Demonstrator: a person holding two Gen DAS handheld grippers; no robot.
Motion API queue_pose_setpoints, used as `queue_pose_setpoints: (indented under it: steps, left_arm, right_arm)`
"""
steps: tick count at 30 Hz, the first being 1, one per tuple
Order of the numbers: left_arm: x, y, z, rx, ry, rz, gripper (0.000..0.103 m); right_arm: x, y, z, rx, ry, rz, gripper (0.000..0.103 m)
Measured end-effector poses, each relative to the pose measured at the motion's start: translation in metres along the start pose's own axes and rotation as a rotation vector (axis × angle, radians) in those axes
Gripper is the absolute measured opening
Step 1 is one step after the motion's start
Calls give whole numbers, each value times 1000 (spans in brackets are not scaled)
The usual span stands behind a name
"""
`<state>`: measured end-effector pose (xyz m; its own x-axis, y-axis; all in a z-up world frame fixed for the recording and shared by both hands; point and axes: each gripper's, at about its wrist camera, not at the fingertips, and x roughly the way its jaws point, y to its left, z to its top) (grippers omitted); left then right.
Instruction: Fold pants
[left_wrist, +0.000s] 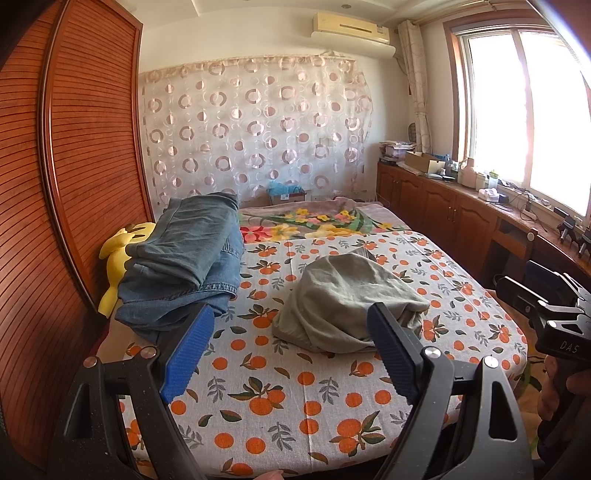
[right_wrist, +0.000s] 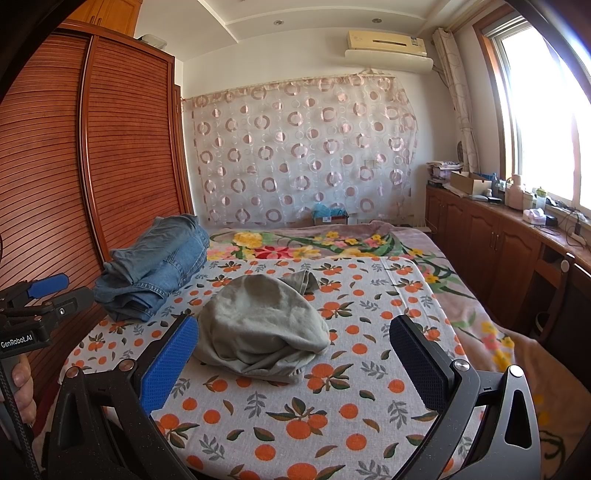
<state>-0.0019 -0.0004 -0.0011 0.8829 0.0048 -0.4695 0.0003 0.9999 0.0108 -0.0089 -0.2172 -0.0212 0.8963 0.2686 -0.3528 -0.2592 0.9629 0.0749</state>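
A crumpled heap of grey-green pants (left_wrist: 343, 299) (right_wrist: 258, 332) lies in the middle of the orange-print bedsheet (left_wrist: 295, 398) (right_wrist: 332, 413). My left gripper (left_wrist: 295, 339) hovers open in front of the heap, nothing between its blue pads. My right gripper (right_wrist: 295, 358) is open too, just short of the heap, its fingers spread wider than the pile. Each tool shows at the edge of the other's view, held by a hand (right_wrist: 22, 380). A pile of folded blue jeans (left_wrist: 181, 258) (right_wrist: 155, 269) rests at the left side of the bed.
A slatted wooden wardrobe (left_wrist: 55, 184) (right_wrist: 92, 166) stands close along the bed's left. A yellow plush toy (left_wrist: 118, 254) lies between jeans and wardrobe. A floral blanket (left_wrist: 314, 219) covers the far end. Wooden cabinets (right_wrist: 498, 243) with clutter run under the window on the right.
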Motion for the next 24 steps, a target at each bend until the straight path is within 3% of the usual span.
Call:
queue_pose_setpoints:
  steps: [17, 24]
  left_arm:
    - [-2, -7, 3, 2, 11, -6, 86]
    - [17, 0, -9, -8, 51, -37, 86]
  right_arm:
    - [1, 1, -3, -1, 14, 1, 103]
    - [12, -3, -8, -3, 57, 17, 103]
